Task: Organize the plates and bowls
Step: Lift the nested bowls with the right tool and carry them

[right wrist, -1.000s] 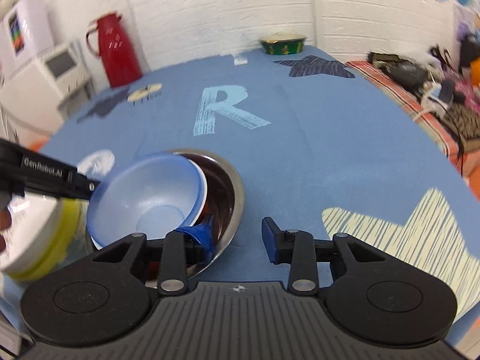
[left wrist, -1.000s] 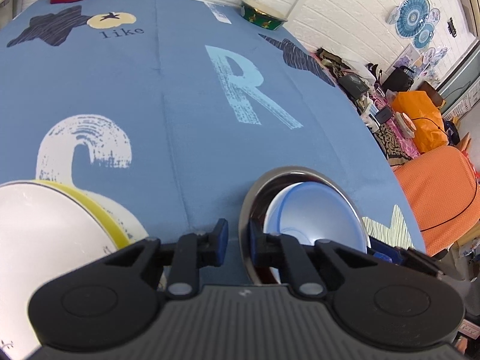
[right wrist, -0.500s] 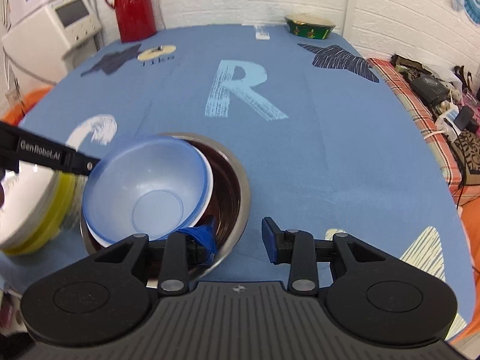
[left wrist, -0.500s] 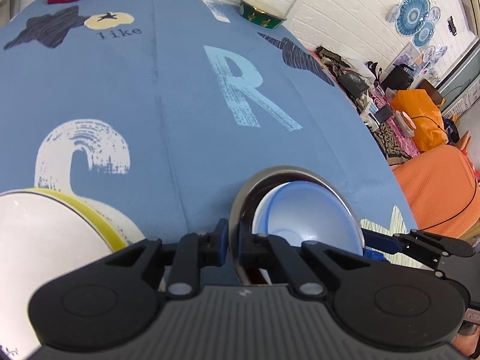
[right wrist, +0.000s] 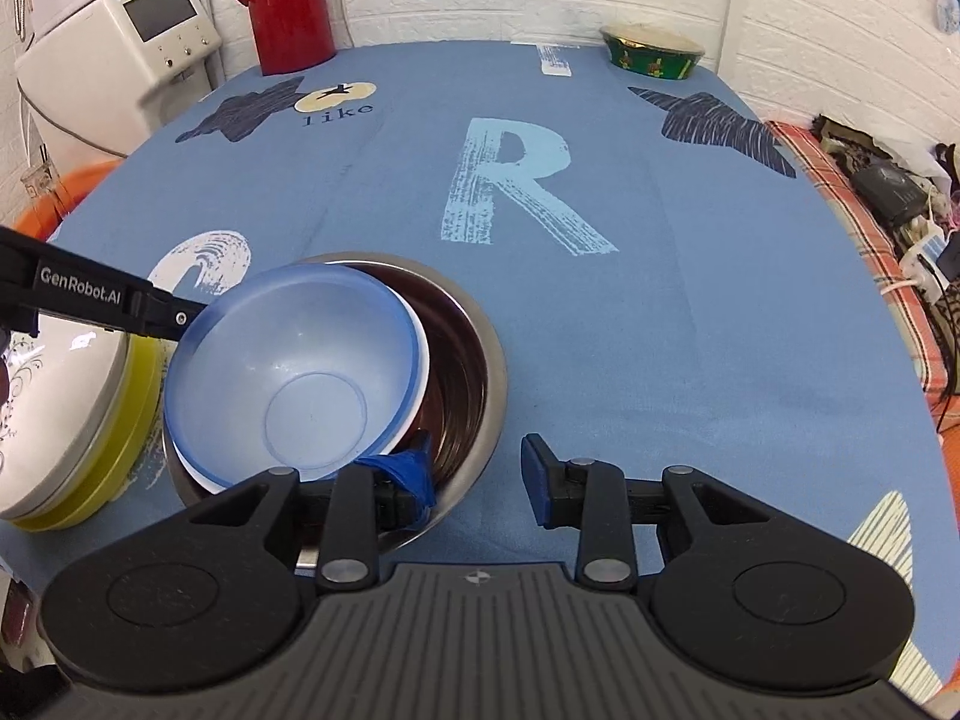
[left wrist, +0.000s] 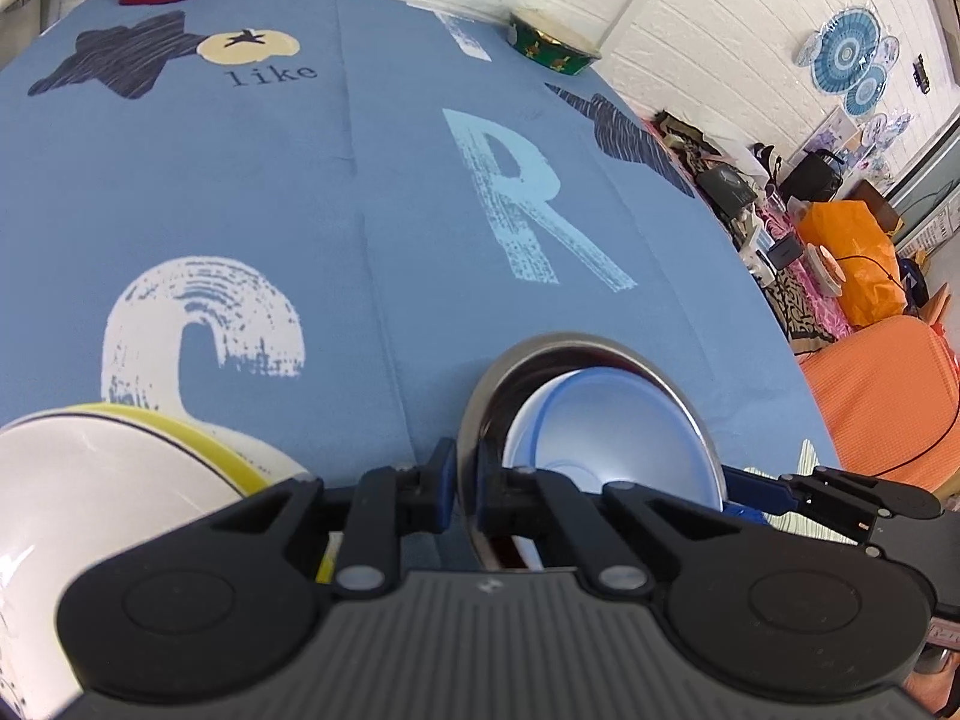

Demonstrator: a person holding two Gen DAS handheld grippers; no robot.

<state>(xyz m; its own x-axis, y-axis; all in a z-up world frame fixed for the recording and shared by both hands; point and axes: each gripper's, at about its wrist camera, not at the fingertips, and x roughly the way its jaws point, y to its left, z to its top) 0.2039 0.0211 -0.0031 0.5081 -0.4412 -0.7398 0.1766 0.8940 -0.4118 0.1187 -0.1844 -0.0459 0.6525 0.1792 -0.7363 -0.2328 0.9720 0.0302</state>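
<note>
Left tool [left wrist: 465, 483] pinching steel bowl [left wrist: 690, 414] rim — right tool [right wrist: 480, 471] open.

I see bright, even indoor light, soft shadows. Glare on glossy red plastic thermos jug [right wrist: 287, 3] and shiny round steel bowl [right wrist: 474, 360] rim. Strong fisheye bending at frame edges; dark vignette corners. Focus sharp, no motion blur.

The tablecloth [right wrist: 690, 300] reads "like" and "R" (perhaps "C" too); the left gripper [right wrist: 186, 318] reads "GenRobot.AI".
</note>
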